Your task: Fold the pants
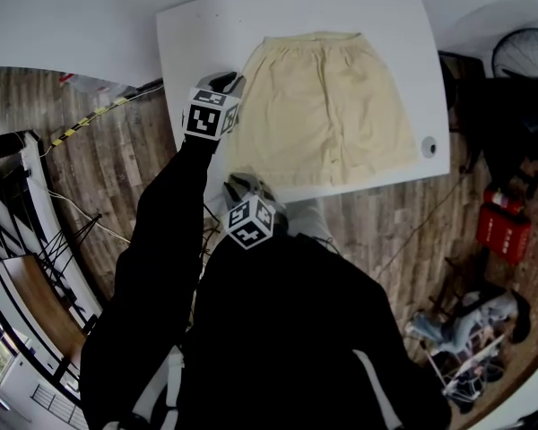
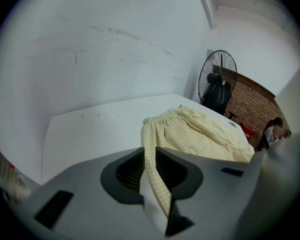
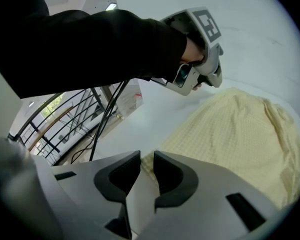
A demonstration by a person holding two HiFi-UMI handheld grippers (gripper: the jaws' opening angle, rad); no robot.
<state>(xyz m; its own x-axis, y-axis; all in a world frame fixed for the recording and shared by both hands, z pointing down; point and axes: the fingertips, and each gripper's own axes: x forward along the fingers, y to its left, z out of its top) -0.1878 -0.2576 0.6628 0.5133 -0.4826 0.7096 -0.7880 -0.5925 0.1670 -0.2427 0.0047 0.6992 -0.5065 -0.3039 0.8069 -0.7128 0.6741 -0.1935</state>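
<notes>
My left tool (image 2: 150, 156) is clamped on cloth. A thin strip of the pants' (image 1: 327, 106) side edge runs straight down between its jaws, pinched a little way below the gathered waistband. My right tool (image 3: 146, 164) has its jaws only narrowly apart. The near hem corner on the same side sits right at their mouth, and I see nothing pressed between the pads, so I read that one as not gripping yet.

The pants are pale yellow with a fine check. They lie spread flat and almost smooth on the white counter (image 1: 197, 43), with the waistband at the far side and the leg hems toward me, close to the near edge.

I expect them to be light and completely limp. The cloth hanging from the left tool already droops in a soft fold, so it will sag wherever it isn't supported. It looks matte rather than slick, and a pinch on a single layer should hold. The risk is catching only the top layer, or having the hem slide out if the bite is shallow.

The best holds look like the ones I'm lined up for, the side edge near the waistband and the hem corner of the same leg. Both need to be taken deep enough to catch both layers, so the whole side lifts as one straight line and carries over onto the other half.
</notes>
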